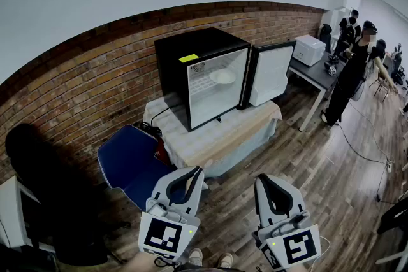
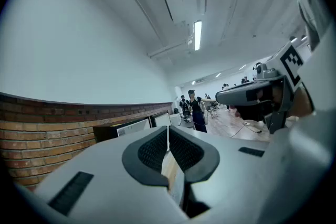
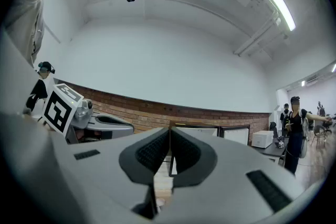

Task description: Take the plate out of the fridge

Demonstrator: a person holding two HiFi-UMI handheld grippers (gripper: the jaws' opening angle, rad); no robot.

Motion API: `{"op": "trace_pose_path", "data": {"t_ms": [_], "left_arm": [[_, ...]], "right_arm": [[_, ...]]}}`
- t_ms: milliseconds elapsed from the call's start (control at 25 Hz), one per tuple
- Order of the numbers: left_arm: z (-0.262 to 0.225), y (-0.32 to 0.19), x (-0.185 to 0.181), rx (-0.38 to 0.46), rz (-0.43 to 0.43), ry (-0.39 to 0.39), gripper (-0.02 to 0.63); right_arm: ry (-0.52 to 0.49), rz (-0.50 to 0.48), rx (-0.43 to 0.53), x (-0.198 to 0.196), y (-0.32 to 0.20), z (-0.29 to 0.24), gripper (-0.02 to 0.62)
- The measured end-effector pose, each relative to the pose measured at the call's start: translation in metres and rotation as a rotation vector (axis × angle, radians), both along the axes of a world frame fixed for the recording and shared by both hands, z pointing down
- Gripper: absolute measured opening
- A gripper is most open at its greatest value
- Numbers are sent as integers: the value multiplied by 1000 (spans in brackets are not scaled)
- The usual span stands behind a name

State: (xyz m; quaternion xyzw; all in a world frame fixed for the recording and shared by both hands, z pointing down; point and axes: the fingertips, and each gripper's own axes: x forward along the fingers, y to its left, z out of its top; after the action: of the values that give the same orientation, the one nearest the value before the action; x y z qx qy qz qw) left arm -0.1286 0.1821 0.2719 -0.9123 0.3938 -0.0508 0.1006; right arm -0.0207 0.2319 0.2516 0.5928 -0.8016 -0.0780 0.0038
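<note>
– Two grippers sit low in the head view. How do their jaws stand?
– The left gripper [image 1: 194, 172] has its jaws pressed together. In the left gripper view the dark ribbed pads [image 2: 152, 150] meet along a thin line, and nothing is caught between them. The right gripper [image 1: 262, 180] is closed the same way, its pads [image 3: 149, 152] tip to tip and empty.
– And how are they held?
– They are side by side, a little apart, both pointing forward and roughly level. Each one's marker cube [image 1: 167, 236] is at the near end, closest to the head camera.
– Where is the plate?
– The plate [image 1: 223, 77] is white and lies on an upper shelf inside the fridge [image 1: 185, 51], towards the right of the compartment. It is well apart from both grippers.
– What about the fridge itself?
– It is small and black, with a yellow label [image 1: 189, 58] on its top front edge. Its door [image 1: 271, 73] is swung open to the right, showing a white lining. It stands on a cloth-covered table [image 1: 223, 137].
– And around that?
– A blue chair [image 1: 127, 162] stands just left of the table. A brick wall [image 1: 83, 73] runs behind, and the floor [image 1: 319, 181] is wooden. Far right, a person [image 1: 350, 73] stands beside a grey desk [image 1: 315, 70] that has a white box [image 1: 310, 49] on it.
</note>
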Motion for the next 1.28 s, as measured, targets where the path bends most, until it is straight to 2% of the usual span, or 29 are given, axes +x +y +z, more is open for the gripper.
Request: {"op": "trace_pose_path", "data": {"t_ms": [200,760,1000,1280], "left_arm": [[2,3,8,-1,-5,2,23],[9,8,31,14,-16,-13,23],[10,7,41,8,-60,-7,23],[11,3,57,18,-107,-18,23]], "right_arm": [[-39,12,6,12,3,1,31],[-20,32,-3,45,4,9,31],[-24,39,-10,75,3,18,31],[-26,-1,-20,91,1,28,31]]}}
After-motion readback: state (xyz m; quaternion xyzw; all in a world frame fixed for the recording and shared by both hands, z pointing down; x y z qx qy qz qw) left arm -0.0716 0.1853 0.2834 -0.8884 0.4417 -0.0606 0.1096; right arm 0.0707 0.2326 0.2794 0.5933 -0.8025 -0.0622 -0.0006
